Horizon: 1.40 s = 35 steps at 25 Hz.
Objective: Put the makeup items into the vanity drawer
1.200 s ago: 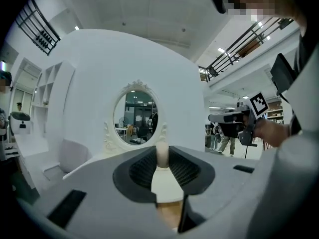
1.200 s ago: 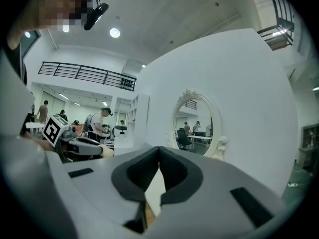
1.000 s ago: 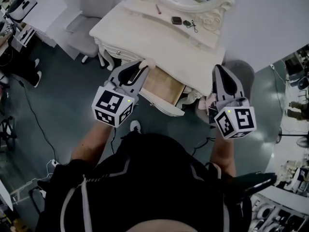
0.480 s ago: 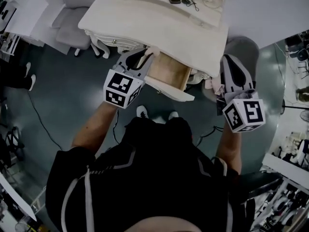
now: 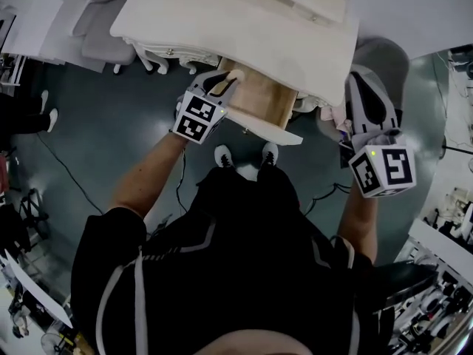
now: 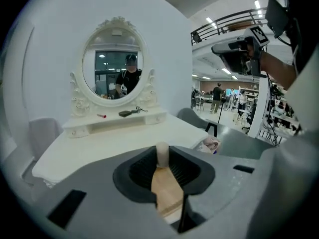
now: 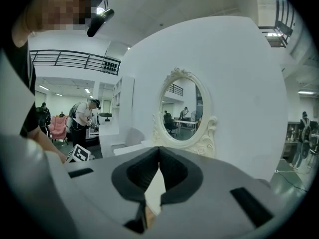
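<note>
The white vanity (image 5: pixel 244 28) has its drawer (image 5: pixel 260 100) pulled out, and the wooden bottom shows. My left gripper (image 5: pixel 230 77) is shut on a short cream-coloured makeup stick (image 6: pixel 162 154). It hangs at the drawer's left side, just below the tabletop edge, and the left gripper view shows the drawer wood under the stick. On the vanity's back shelf lie a red lipstick (image 6: pixel 101 116), a black compact (image 6: pixel 124 113) and a small dark corded item (image 6: pixel 142 109). My right gripper (image 5: pixel 367 80) hangs to the right of the vanity, its jaw tips together and nothing between them.
A grey stool (image 5: pixel 380 54) stands at the vanity's right, with a pink cloth (image 5: pixel 334 117) beside it. A grey chair (image 5: pixel 96 39) is at the vanity's left. The oval mirror (image 6: pixel 118 73) rises behind the shelf. Cables run over the dark floor (image 5: pixel 111 139).
My left gripper has come down with the cream stick to the open drawer's left side. The right gripper sank a little. The vanity has slid up in the head view.
</note>
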### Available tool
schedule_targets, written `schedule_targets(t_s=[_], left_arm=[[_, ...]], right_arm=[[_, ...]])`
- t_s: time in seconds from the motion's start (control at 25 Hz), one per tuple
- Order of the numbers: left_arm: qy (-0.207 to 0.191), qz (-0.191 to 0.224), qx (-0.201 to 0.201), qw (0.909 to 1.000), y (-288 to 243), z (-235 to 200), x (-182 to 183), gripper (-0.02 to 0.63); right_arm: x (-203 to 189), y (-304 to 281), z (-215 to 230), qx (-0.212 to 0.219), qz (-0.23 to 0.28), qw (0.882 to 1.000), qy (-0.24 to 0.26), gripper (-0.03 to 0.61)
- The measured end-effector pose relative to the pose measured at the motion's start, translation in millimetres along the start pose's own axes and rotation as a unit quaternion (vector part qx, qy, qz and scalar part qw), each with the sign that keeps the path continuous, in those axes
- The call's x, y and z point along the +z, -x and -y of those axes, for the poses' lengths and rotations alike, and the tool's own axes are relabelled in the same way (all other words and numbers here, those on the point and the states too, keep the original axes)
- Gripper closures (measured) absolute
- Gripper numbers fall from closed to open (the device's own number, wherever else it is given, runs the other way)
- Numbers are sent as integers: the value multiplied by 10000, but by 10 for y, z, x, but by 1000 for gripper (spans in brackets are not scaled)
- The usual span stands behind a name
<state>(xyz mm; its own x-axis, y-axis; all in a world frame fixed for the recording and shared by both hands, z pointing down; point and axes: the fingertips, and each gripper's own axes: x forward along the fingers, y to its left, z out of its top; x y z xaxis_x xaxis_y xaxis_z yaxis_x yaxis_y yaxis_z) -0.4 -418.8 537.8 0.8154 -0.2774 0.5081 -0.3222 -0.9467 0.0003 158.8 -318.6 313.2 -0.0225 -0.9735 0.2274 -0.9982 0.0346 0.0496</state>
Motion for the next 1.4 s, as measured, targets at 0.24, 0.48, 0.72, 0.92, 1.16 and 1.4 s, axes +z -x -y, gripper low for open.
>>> schedule_targets(t_s=[0.24,0.48,0.72,0.92,1.16,1.4], left_arm=[[-275,-516,-251,9980,-467,82,-423,534],[-669,-930,-520,9921,-842,199,-716,534],[-1221,-1254,-757,9817,-1238,295,-983,532],[-1615,-1613,-974,9687,-1500,341,-1194,532],[-1856,-1991,-1036,9566,-1806,316,-1409,531],[-2061,-2344,-1269,9415,-1911,430,-1606,529]], right_arm=[[-326,-107,135,-29,-232,9996,-146,574],[-636,-112,244,-99,-562,9980,-287,573],[-915,-92,433,-196,-850,9954,-404,573],[-1081,-133,507,-204,-1017,9934,-498,573],[-1273,-163,591,-127,-1173,9914,-567,574],[-1410,-101,636,-123,-1316,9891,-656,574]])
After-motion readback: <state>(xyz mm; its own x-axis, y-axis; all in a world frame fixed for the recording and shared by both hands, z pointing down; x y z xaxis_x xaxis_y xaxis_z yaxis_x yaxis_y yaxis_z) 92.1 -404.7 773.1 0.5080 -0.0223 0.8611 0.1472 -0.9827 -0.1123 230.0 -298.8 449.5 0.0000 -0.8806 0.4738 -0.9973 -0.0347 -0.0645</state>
